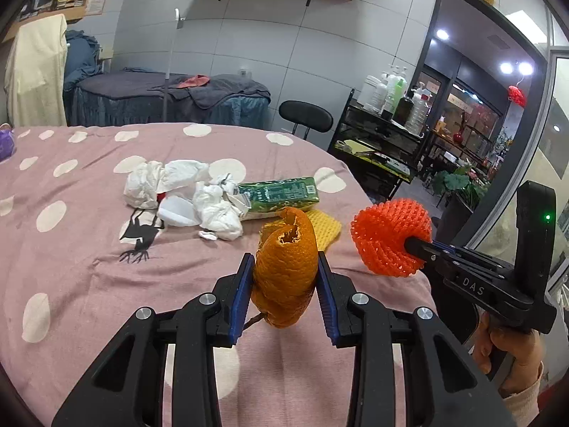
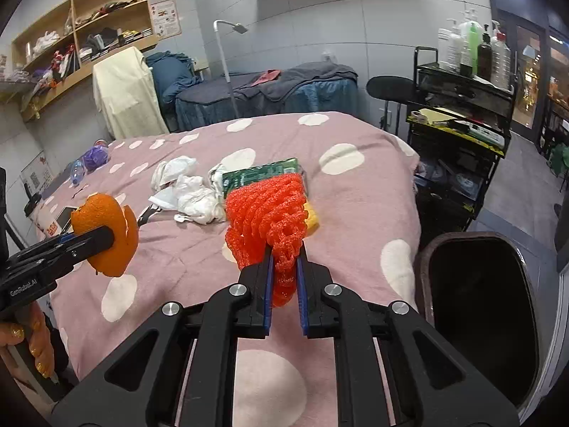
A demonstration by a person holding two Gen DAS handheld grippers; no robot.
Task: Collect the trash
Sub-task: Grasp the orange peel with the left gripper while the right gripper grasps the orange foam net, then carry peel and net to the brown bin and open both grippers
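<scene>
Trash in hand: a curled orange citrus peel point(image 1: 286, 270) was clamped between the left gripper point(image 1: 285, 274) pads, a red foam fruit net point(image 2: 270, 213) pinched in the closed right gripper point(image 2: 284, 270), both above the pink spotted bedcover point(image 1: 89, 249). Both judged light and soft (peel tears easily); mid-body grips suit. A dark bin point(image 2: 480, 306) stood beside the bed.

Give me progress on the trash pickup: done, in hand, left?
Done: cannot tell, the bin interior is dark. In hand: left gripper clamps orange peel; right gripper pinches red foam net. Left on the bed: tissues, green carton, yellow net.
</scene>
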